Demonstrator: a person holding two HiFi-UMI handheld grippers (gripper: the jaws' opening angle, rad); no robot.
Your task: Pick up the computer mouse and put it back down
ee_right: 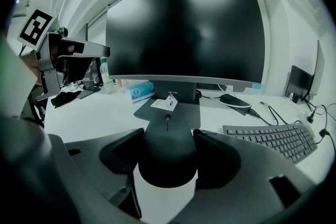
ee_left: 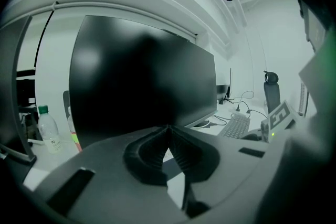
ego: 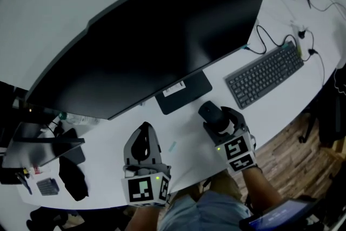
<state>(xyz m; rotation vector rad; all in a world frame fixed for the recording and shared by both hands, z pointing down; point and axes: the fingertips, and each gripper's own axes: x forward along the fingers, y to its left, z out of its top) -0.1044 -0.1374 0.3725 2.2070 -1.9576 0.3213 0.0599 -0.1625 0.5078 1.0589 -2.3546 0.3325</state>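
Observation:
A black computer mouse [ego: 211, 114] sits between the jaws of my right gripper [ego: 219, 119], just in front of the monitor stand's base [ego: 184, 92] on the white desk [ego: 281, 111]. In the right gripper view both pads press the sides of the mouse [ee_right: 167, 162], so the right gripper [ee_right: 169, 140] is shut on it. I cannot tell whether the mouse rests on the desk or hangs just above it. My left gripper [ego: 144, 130] hovers over the desk's front edge to the left. In the left gripper view its jaws [ee_left: 168, 129] meet with nothing between them.
A large dark monitor [ego: 162, 46] spans the back of the desk. A black keyboard [ego: 265, 76] with cables lies to the right. Dark items [ego: 73, 176] lie at the left end, a bottle [ee_left: 48, 129] stands there, and a tissue pack [ee_right: 139, 91] lies under the screen.

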